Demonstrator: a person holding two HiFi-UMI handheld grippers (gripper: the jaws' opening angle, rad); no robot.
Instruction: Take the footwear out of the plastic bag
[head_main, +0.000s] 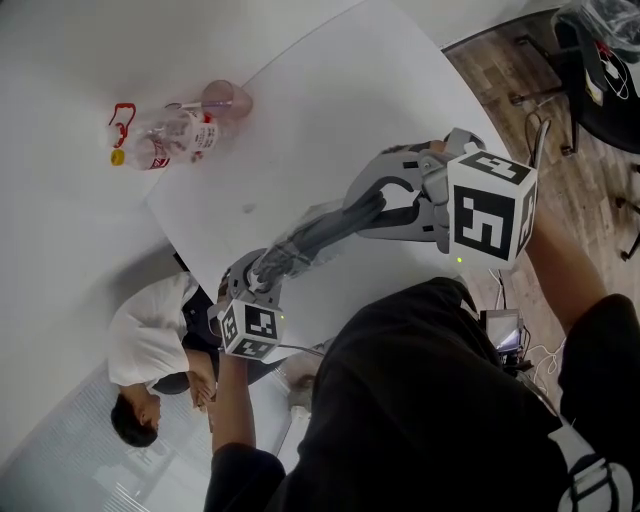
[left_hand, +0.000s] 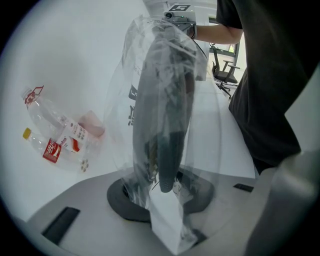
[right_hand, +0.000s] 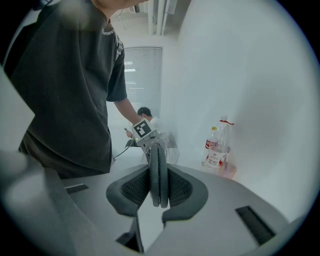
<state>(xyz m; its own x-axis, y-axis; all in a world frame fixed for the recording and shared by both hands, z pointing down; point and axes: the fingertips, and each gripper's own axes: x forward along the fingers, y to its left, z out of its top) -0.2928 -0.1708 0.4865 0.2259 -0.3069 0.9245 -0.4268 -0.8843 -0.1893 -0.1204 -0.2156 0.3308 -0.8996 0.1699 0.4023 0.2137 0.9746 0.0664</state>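
A pair of dark flat footwear (head_main: 330, 232) hangs in the air between my two grippers, most of it inside a clear plastic bag (head_main: 290, 245). In the left gripper view the bag (left_hand: 125, 100) wraps the dark footwear (left_hand: 165, 110), and my left gripper (left_hand: 162, 192) is shut on the bag's near end. In the right gripper view my right gripper (right_hand: 159, 200) is shut on the two soles of the footwear (right_hand: 159, 170), which stand on edge pressed together. In the head view the left gripper (head_main: 262, 275) is low and left, and the right gripper (head_main: 385, 205) is higher and to the right.
Two crumpled plastic bottles (head_main: 165, 138) and a pink cup (head_main: 228, 98) lie at the far left of the white table (head_main: 330, 110). A person in white (head_main: 150, 340) sits beyond the table's left edge. An office chair (head_main: 600, 70) stands at the upper right.
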